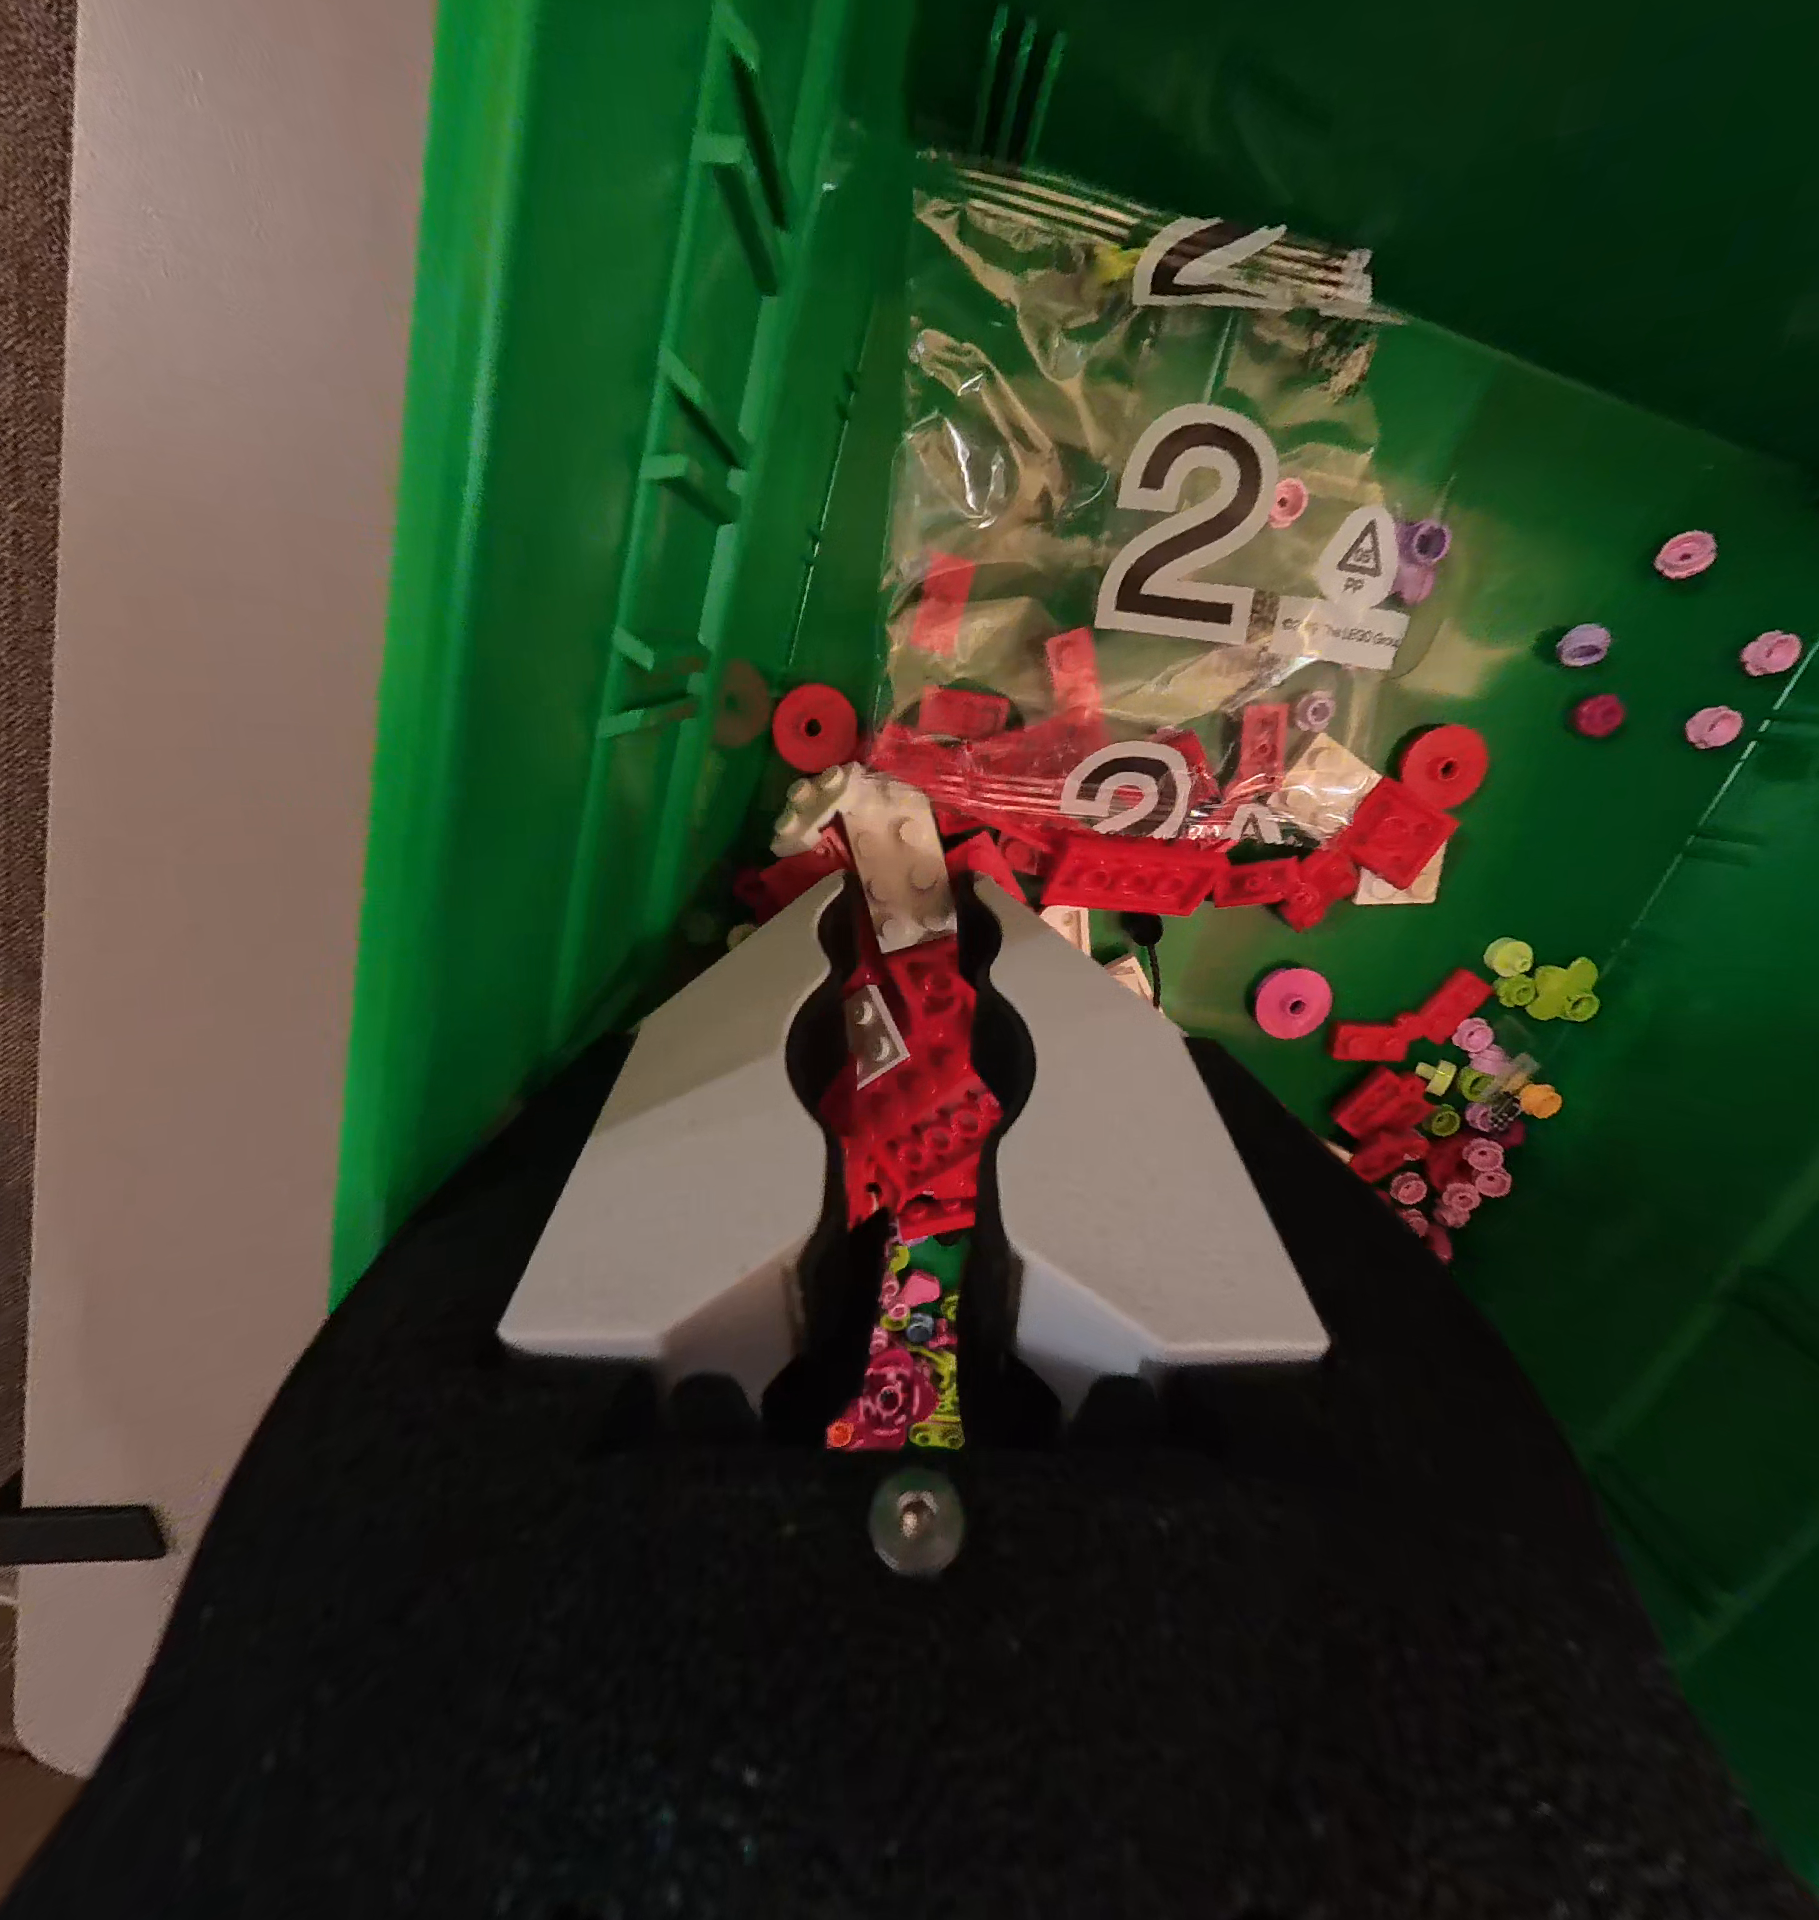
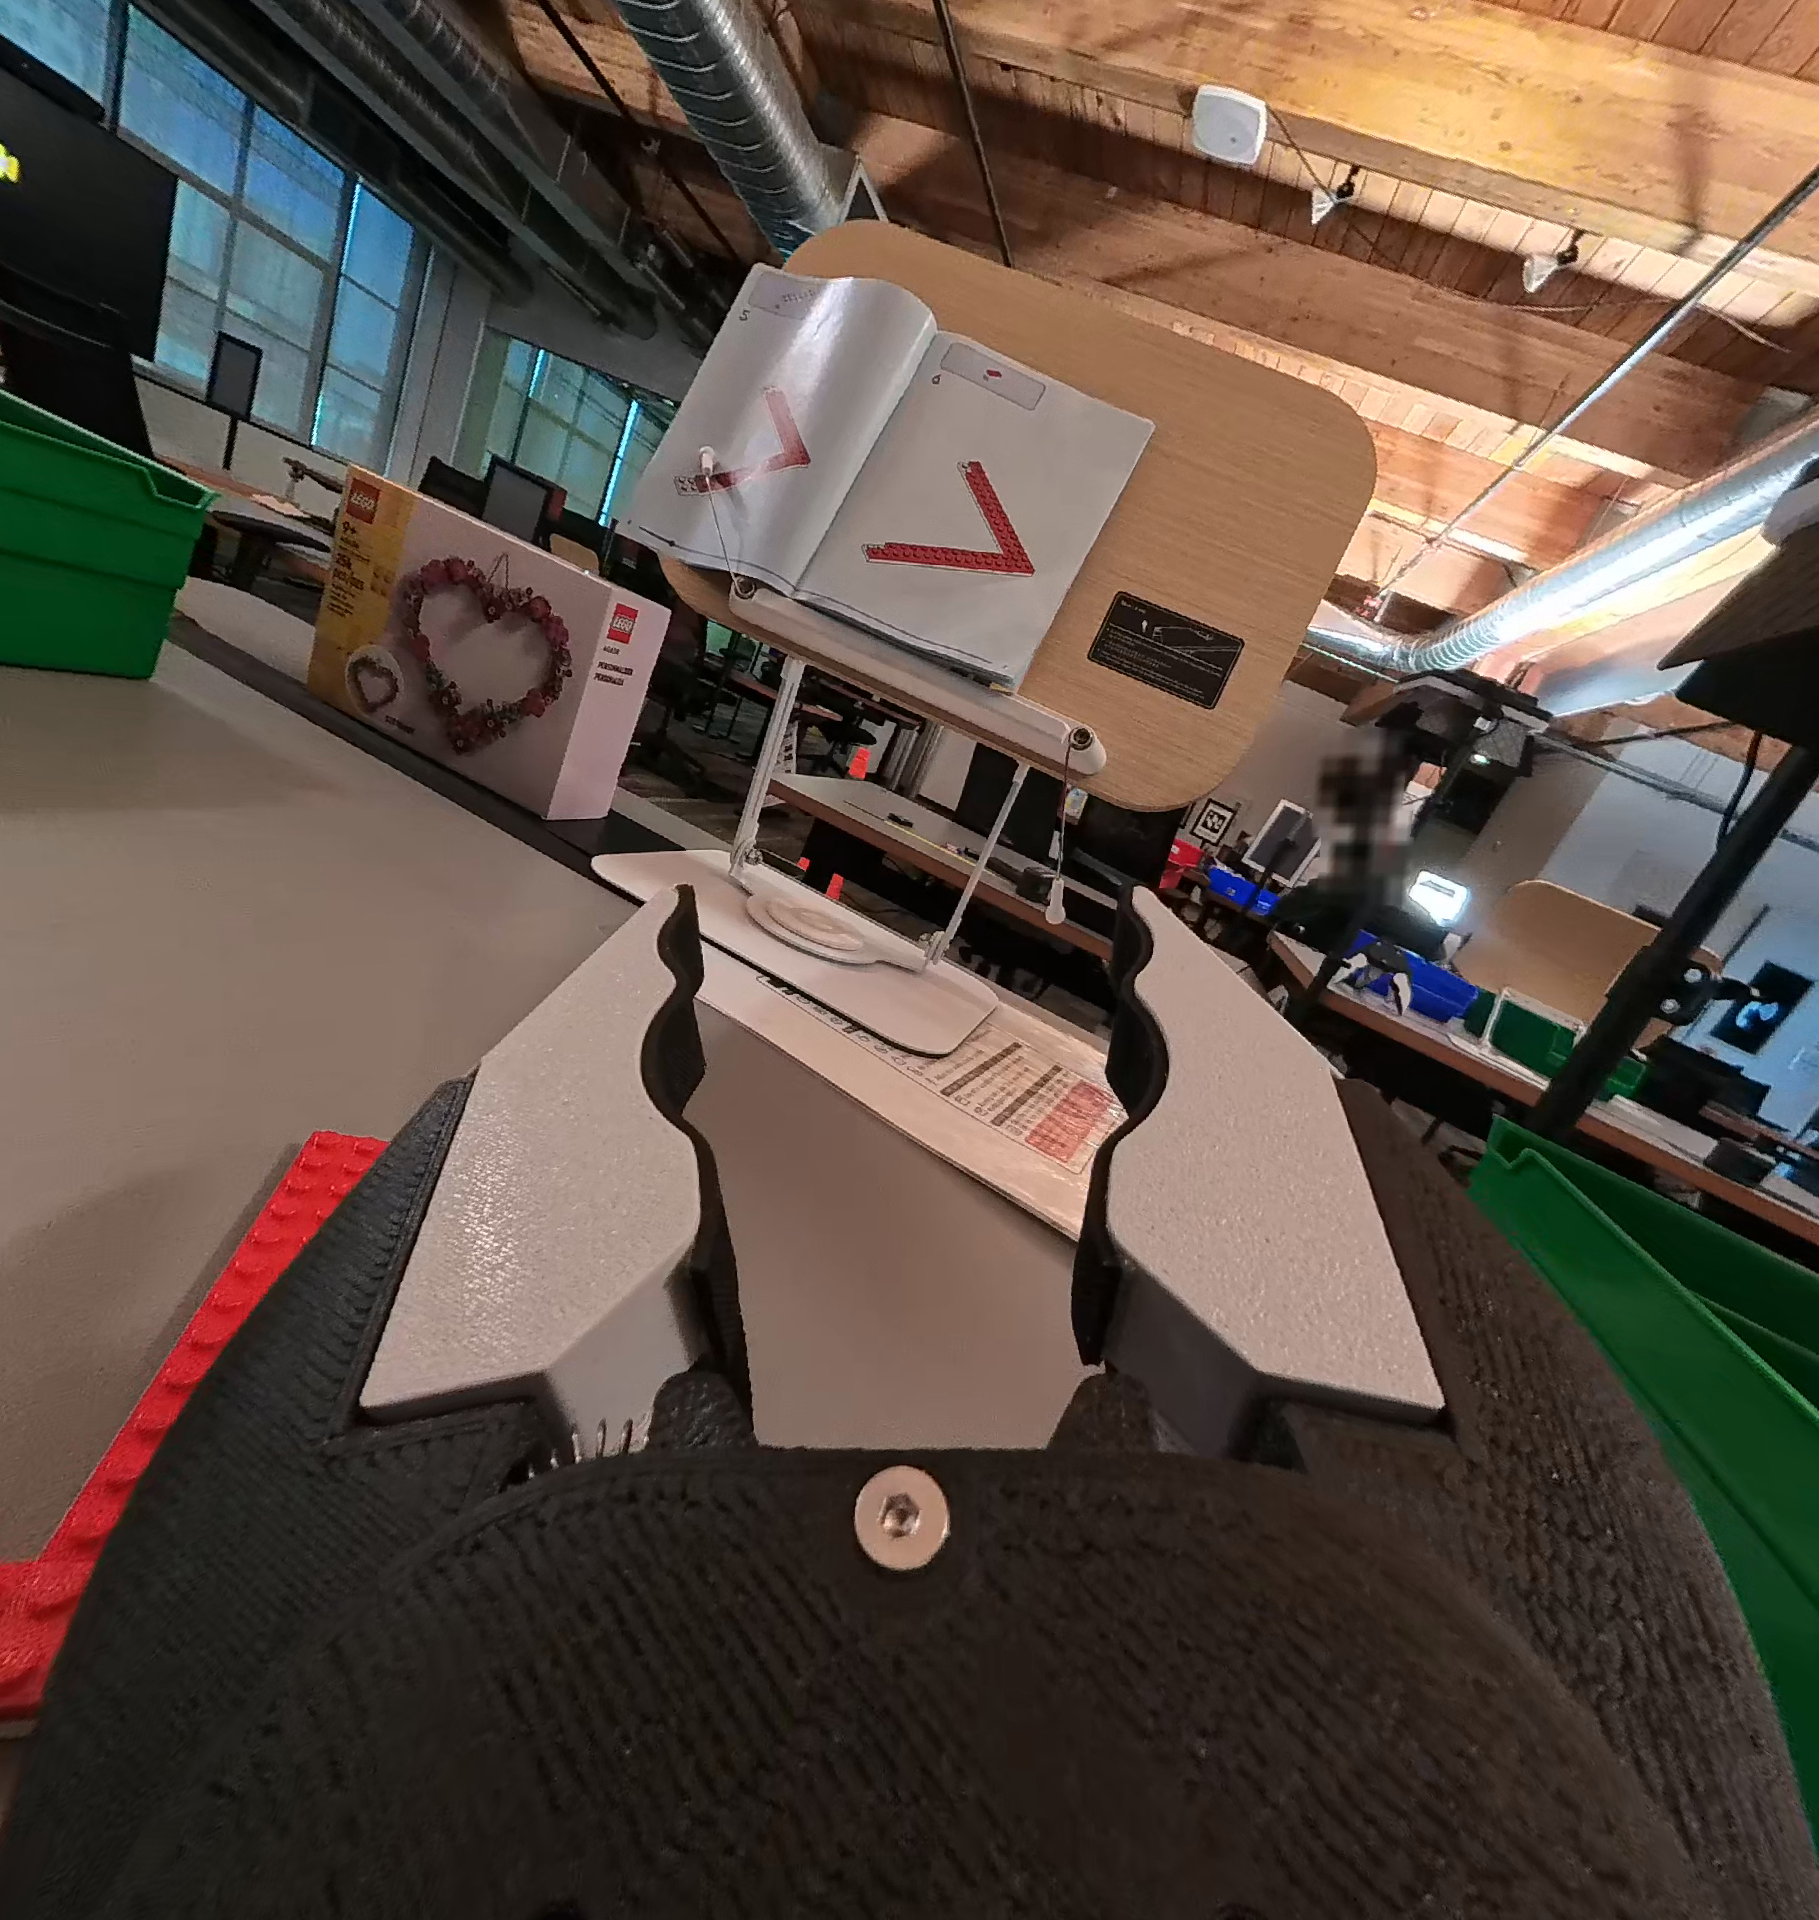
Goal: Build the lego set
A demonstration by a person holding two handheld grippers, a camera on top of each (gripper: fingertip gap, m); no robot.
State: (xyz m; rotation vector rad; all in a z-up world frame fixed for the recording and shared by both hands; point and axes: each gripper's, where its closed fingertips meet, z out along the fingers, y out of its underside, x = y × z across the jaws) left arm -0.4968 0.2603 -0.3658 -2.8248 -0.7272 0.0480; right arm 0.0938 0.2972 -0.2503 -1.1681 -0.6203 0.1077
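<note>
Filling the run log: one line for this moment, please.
left gripper: nearly shut over loose red and white bricks in green plastic bin | right gripper: open, empty

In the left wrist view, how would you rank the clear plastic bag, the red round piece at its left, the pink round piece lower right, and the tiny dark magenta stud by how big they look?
1. Clear plastic bag
2-3. Red round piece and pink round piece: alike, no ranking.
4. Dark magenta stud

Open-plan workshop-lab: exposed timber ceiling [image 2: 1404, 156], metal ducts [image 2: 739, 114], rows of worktables [image 2: 988, 842], big windows [image 2: 261, 270].
</note>
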